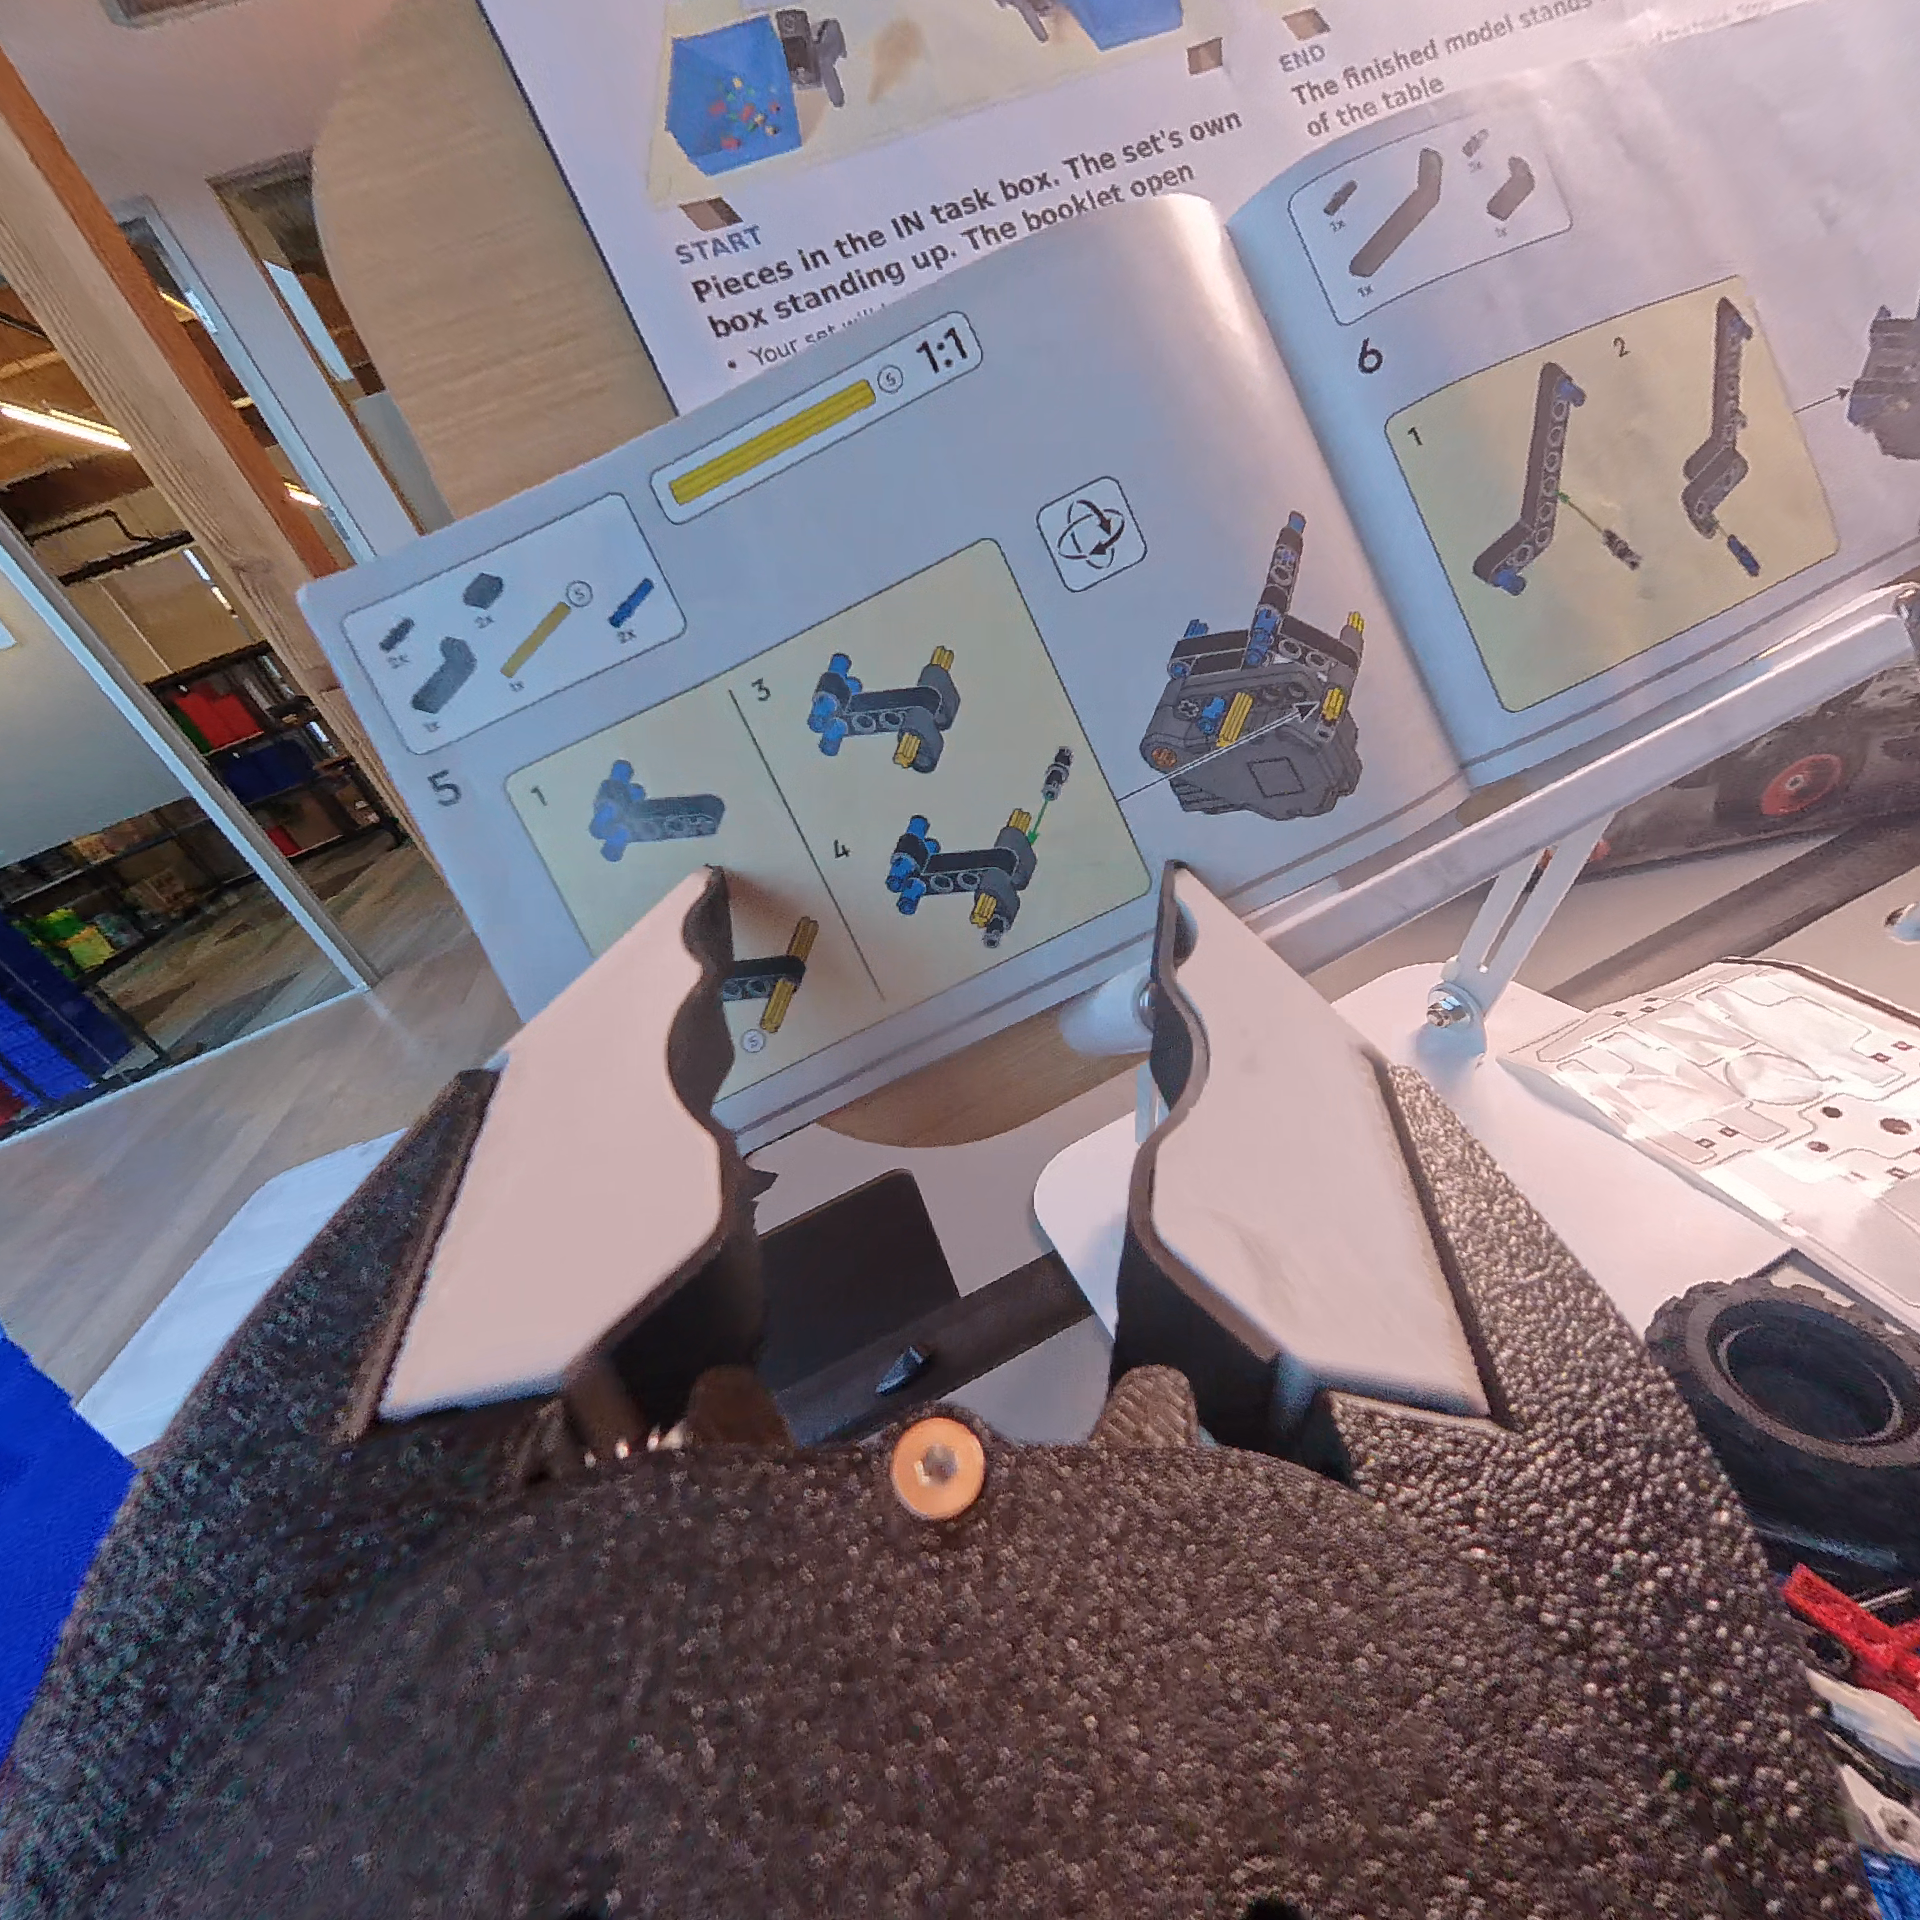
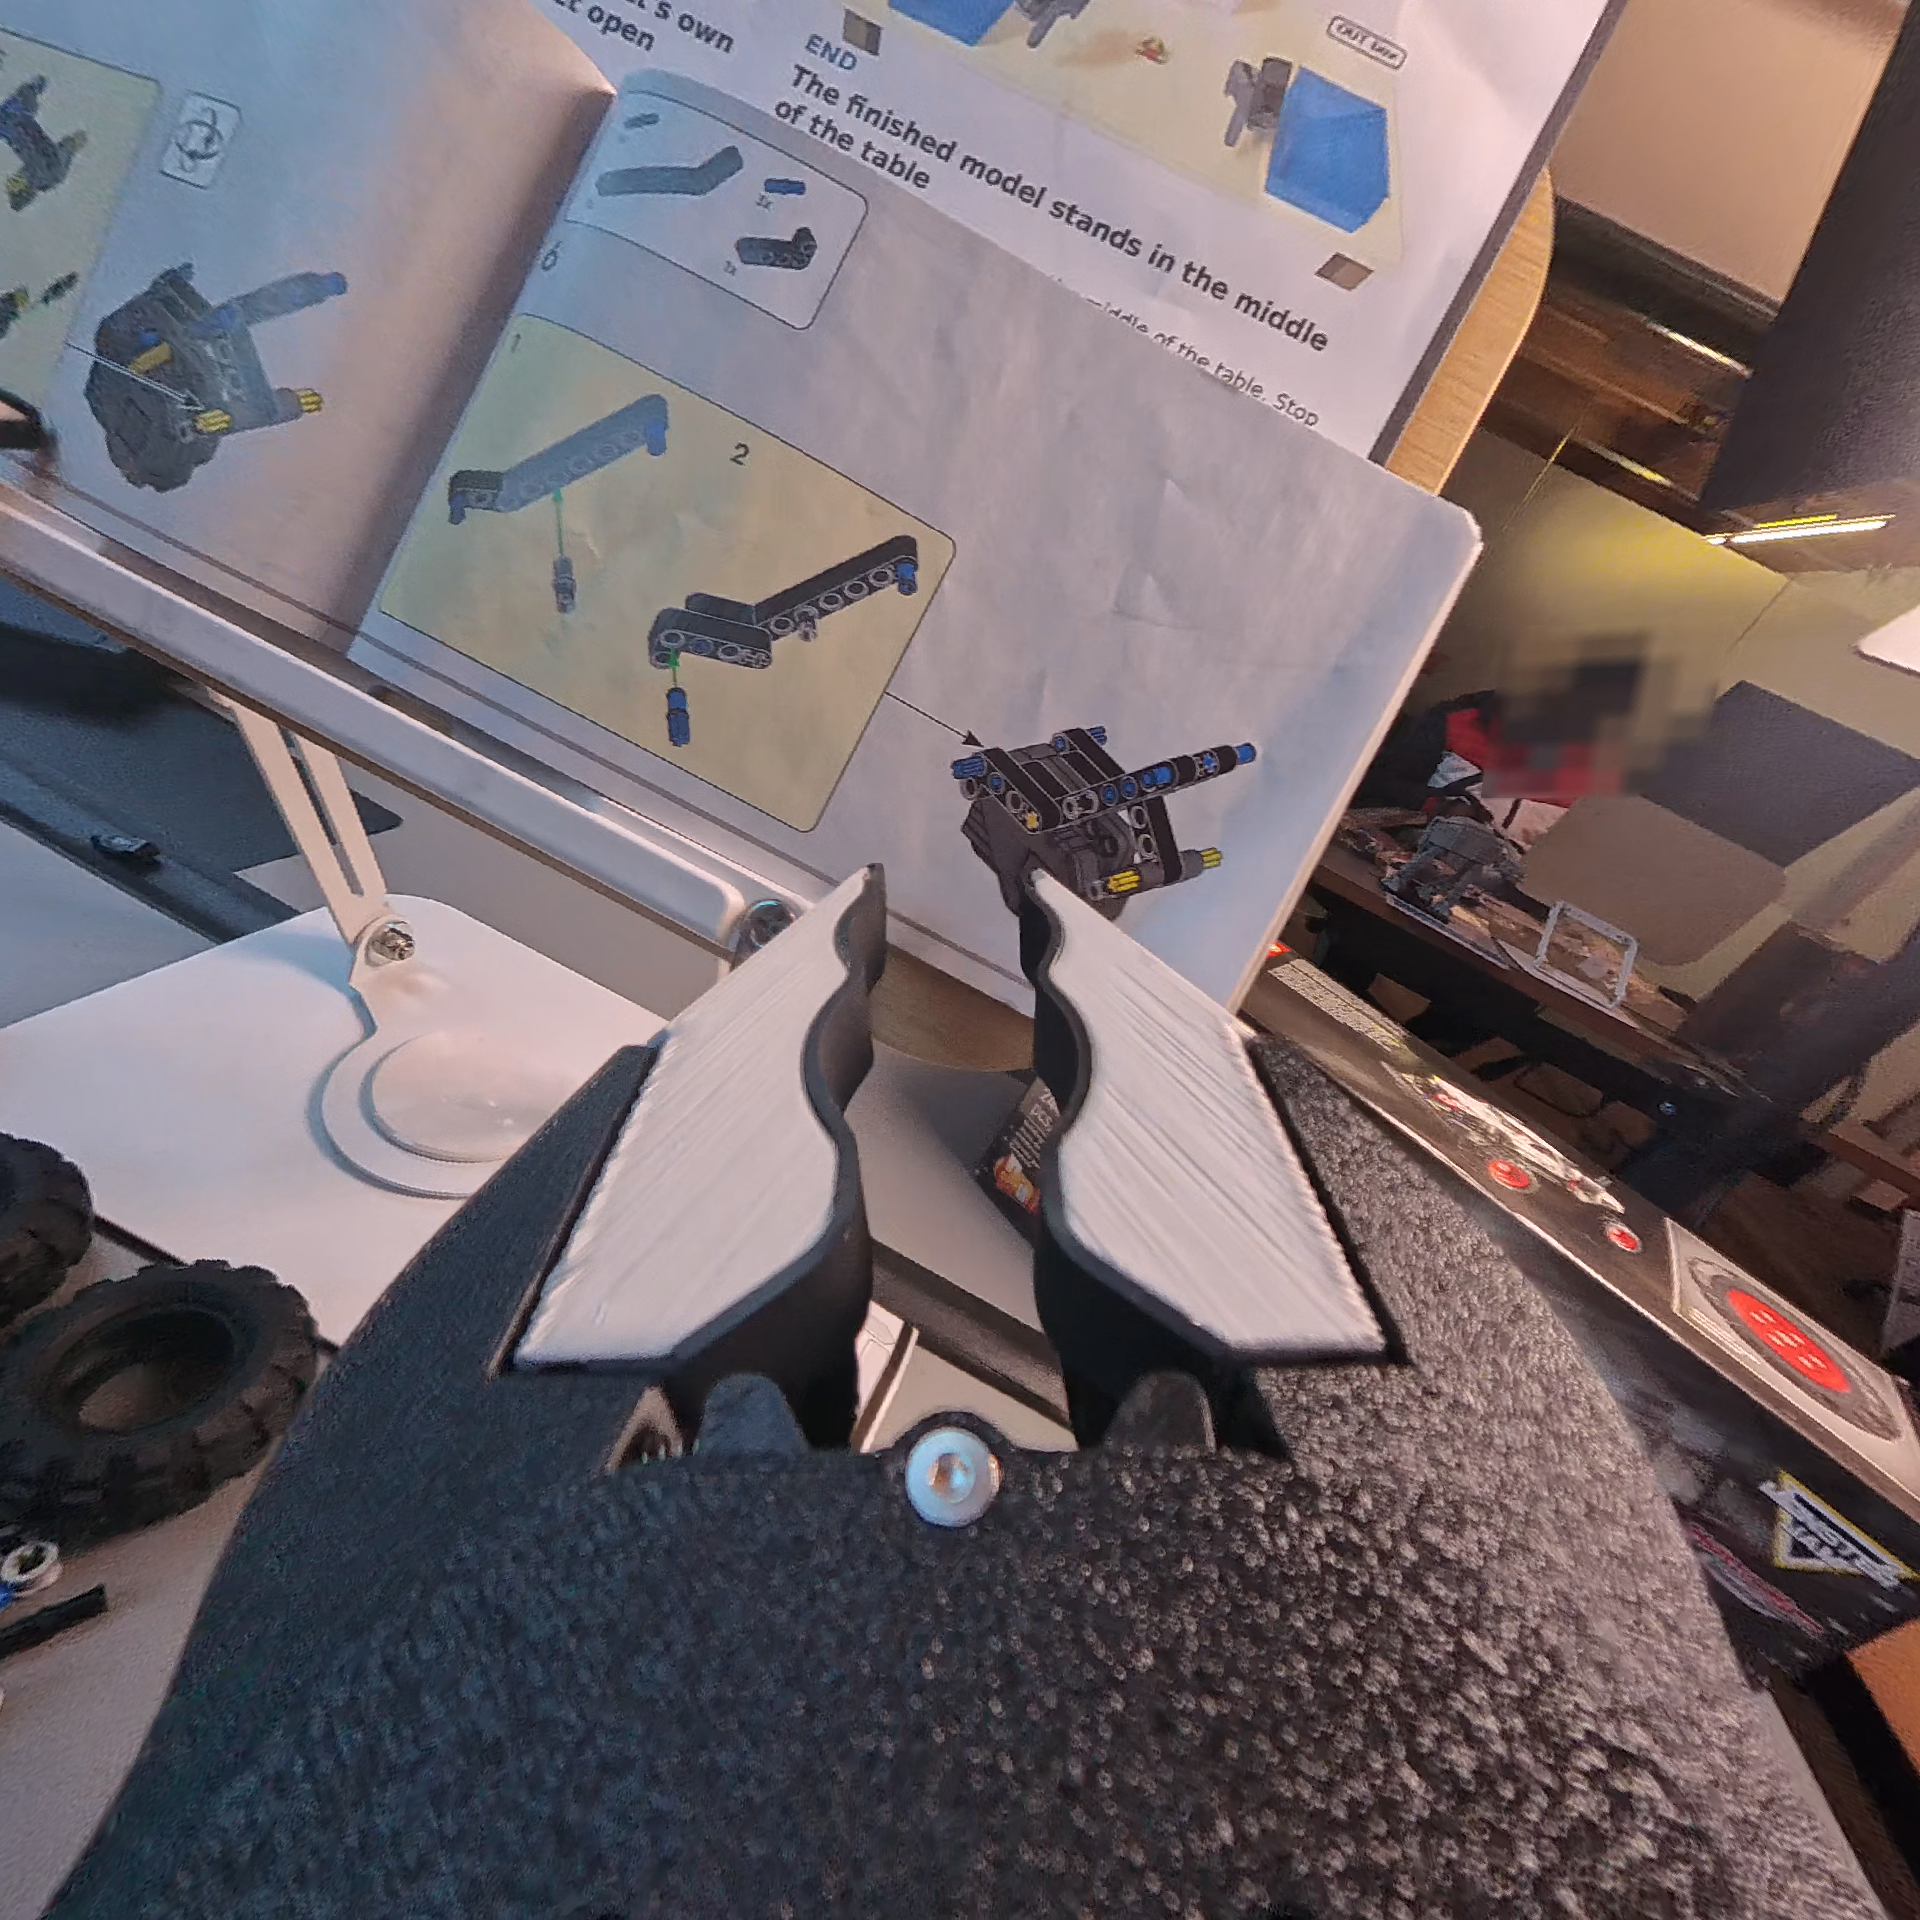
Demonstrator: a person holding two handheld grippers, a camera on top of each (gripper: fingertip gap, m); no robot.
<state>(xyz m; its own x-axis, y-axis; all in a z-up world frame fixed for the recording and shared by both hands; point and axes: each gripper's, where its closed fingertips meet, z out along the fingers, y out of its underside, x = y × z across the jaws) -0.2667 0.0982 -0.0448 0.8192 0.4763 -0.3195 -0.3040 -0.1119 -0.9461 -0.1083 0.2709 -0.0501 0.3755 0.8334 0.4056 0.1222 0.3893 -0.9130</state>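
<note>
Shelving with coloured bins [image 1: 239, 748] is seen through glass at the left of the left wrist view, and a cluttered dark bench [image 2: 1538, 935] with a small grey model fills the right of the right wrist view. At the centre of both views an open, glossy building-instruction booklet [image 1: 935, 582] [image 2: 1039, 520] is propped upright on a white metal folding stand [image 1: 1507, 904] [image 2: 343, 831], with a larger white printed sheet [image 1: 935, 177] [image 2: 1091, 156] standing behind it.

The left gripper [image 1: 940, 883], black with pale grey finger plates, is held with its fingers spread wide and nothing between them; its tips are seen against the lower edge of the booklet's left page, though contact cannot be told. A black knobbly rubber tyre [image 1: 1797, 1392] lies at the right edge of that view, beside a flat silvery sticker sheet [image 1: 1745, 1081] on the stand's white base. Small red plastic pieces [image 1: 1860, 1642] are seen at the lower right.

The right gripper [image 2: 956, 888], of the same make, is parted more narrowly and is likewise empty, its tips seen against the lower right corner of the booklet's right page. Two black tyres [image 2: 145, 1392] lie at the lower left of that view on the pale table [image 2: 156, 1091], and a dark printed box [image 2: 1662, 1278] lies at the right.
</note>
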